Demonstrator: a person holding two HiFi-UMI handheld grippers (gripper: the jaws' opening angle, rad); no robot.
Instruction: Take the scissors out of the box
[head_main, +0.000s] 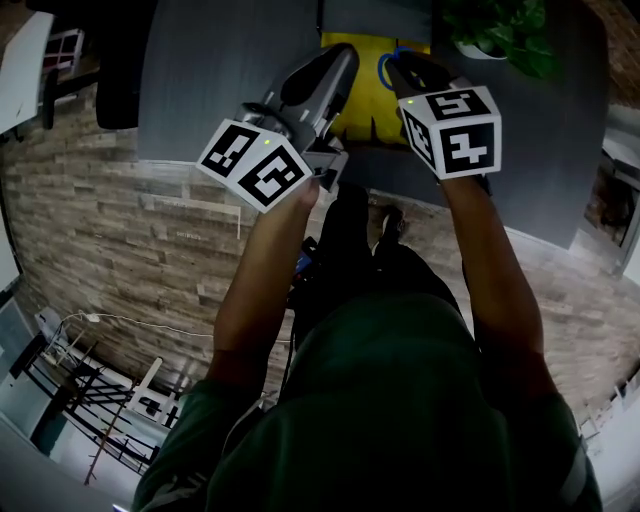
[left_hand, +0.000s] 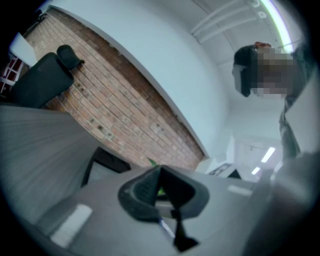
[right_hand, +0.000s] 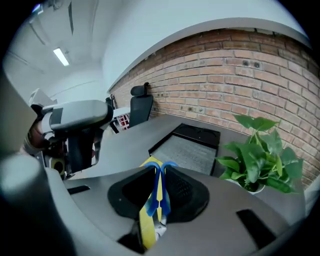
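Blue-handled scissors (right_hand: 159, 192) stand pinched between the jaws of my right gripper (right_hand: 160, 185), handle loops pointing away and a bit of metal blade (right_hand: 159, 229) near the camera. In the head view one blue loop (head_main: 384, 68) shows beside the right gripper (head_main: 405, 70), over the yellow box (head_main: 365, 100) on the dark grey table (head_main: 200, 90). The box also shows as yellow under the jaws (right_hand: 145, 225). My left gripper (head_main: 335, 65) hovers just left of the box, its jaws (left_hand: 161, 190) pressed together with nothing held.
A potted green plant (head_main: 505, 30) (right_hand: 262, 150) stands at the table's far right. A black tray (right_hand: 187, 147) lies beyond the box. A black office chair (right_hand: 140, 107) (left_hand: 45, 75) is by the brick wall. The person's legs and wood-look floor are below.
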